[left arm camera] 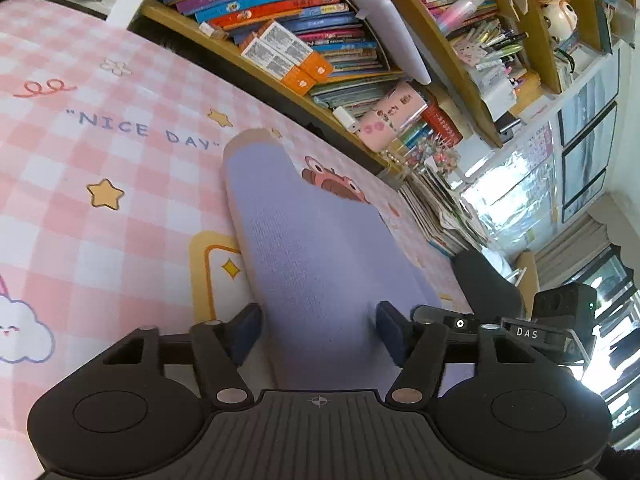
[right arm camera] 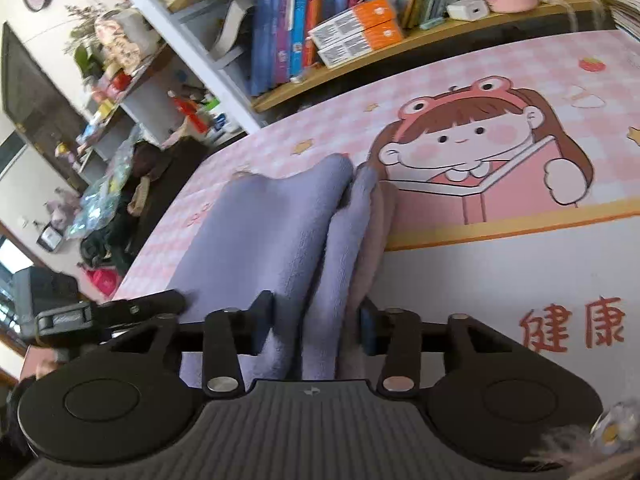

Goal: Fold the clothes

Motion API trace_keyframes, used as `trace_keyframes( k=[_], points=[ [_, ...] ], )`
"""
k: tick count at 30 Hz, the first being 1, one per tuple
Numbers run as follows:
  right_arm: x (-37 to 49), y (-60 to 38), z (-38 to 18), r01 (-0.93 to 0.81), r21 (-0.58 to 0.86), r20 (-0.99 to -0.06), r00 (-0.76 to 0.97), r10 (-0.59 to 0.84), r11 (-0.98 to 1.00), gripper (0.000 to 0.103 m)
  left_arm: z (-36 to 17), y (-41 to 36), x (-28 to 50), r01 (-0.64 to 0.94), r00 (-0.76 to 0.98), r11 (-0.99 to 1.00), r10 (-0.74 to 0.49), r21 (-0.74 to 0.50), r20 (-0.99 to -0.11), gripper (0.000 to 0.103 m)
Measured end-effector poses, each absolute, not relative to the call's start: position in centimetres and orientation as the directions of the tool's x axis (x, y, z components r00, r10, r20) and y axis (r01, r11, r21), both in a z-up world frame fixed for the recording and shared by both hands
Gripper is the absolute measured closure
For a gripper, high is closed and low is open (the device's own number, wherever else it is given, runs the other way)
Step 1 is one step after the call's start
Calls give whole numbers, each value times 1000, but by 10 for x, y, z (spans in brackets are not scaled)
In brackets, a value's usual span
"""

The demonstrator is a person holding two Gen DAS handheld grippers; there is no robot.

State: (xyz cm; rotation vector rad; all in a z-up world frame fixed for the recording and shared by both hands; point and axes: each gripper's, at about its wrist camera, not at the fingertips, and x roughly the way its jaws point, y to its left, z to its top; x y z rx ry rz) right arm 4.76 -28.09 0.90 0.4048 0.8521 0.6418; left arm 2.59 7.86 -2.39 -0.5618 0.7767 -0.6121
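A lavender knit garment (left arm camera: 296, 248) lies folded in a long strip on the pink checked desk mat (left arm camera: 100, 128). In the left wrist view my left gripper (left arm camera: 318, 332) is open, its jaws standing on either side of the strip's near end. In the right wrist view the same garment (right arm camera: 264, 232) shows as stacked folds with a pinkish lining at the right edge. My right gripper (right arm camera: 316, 326) is open around the near end of the folds. The right gripper also shows in the left wrist view (left arm camera: 520, 332).
A wooden bookshelf (left arm camera: 304, 40) packed with books and orange boxes (left arm camera: 288, 56) runs along the desk's far edge. The mat's cartoon girl print (right arm camera: 480, 148) lies right of the garment. Clutter and bags (right arm camera: 108, 200) sit beyond the desk's left edge.
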Motion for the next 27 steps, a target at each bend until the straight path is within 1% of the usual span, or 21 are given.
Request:
trace_keyframes(
  k=[1, 2, 7, 10, 14, 20, 27],
  points=[
    [48, -282, 7, -348, 578, -561, 487, 670, 738, 54, -25, 77, 27, 291, 560, 690, -685, -663, -466, 36],
    [49, -282, 5, -339, 589, -560, 483, 673, 733, 54, -26, 76, 27, 289, 558, 689, -686, -665, -467, 36],
    [54, -284, -8, -308, 634, -550, 465, 693, 710, 53, -32, 68, 30, 281, 550, 684, -689, -673, -471, 36],
    [53, -285, -14, -312, 654, -525, 467, 711, 689, 56, -35, 64, 32, 277, 547, 683, -690, -676, -474, 36],
    [50, -284, -12, -341, 635, -521, 474, 710, 693, 63, -28, 53, 28, 303, 565, 727, -658, -616, -498, 37],
    [46, -281, -5, -378, 599, -516, 492, 701, 706, 71, -22, 50, 27, 306, 578, 748, -637, -589, -509, 40],
    [50, -279, 7, -423, 553, -506, 514, 693, 718, 73, -17, 47, 36, 309, 581, 749, -637, -586, -507, 40]
  ],
)
